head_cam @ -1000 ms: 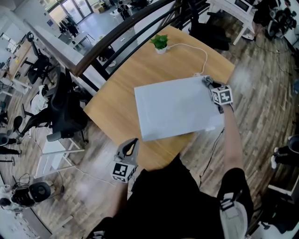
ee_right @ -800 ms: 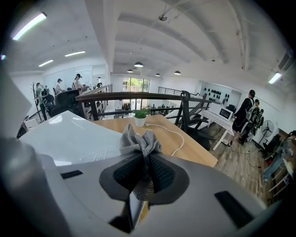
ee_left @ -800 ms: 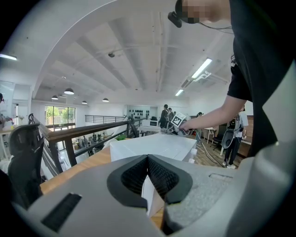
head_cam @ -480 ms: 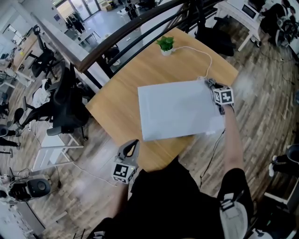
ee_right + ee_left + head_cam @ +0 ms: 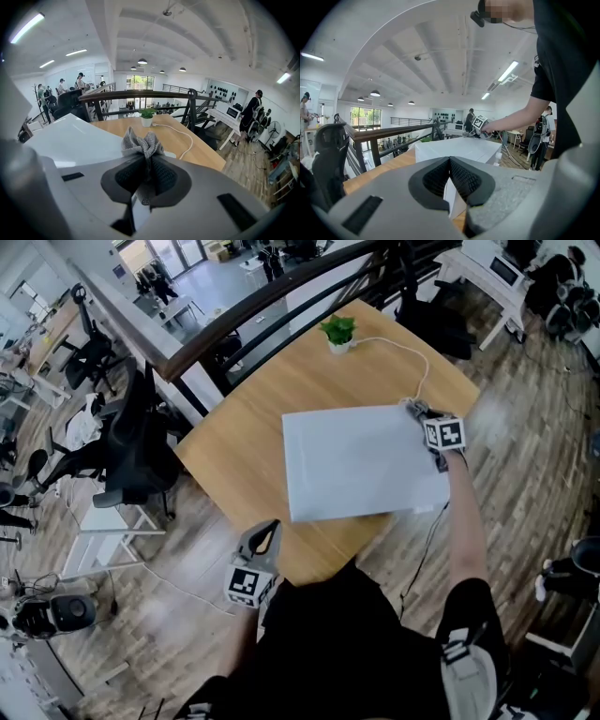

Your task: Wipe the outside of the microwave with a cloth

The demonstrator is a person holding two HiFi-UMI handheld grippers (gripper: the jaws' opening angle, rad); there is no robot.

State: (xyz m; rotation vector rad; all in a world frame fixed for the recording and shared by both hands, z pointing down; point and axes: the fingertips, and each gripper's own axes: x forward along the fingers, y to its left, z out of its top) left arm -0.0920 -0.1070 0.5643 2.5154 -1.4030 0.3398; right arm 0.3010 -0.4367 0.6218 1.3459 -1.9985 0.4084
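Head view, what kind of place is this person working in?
Most likely an open-plan office or lab, perhaps on a mezzanine. A dark railing borders the wooden table, black office chairs stand nearby, and strip lights line the high white ceiling.

No words, numbers or brand names can be read in any view. The marker cube on the right gripper shows only a black-and-white square pattern, not letters. The marker cube on the left gripper shows the same kind of pattern. Things far back in the room are too small and blurry to read.
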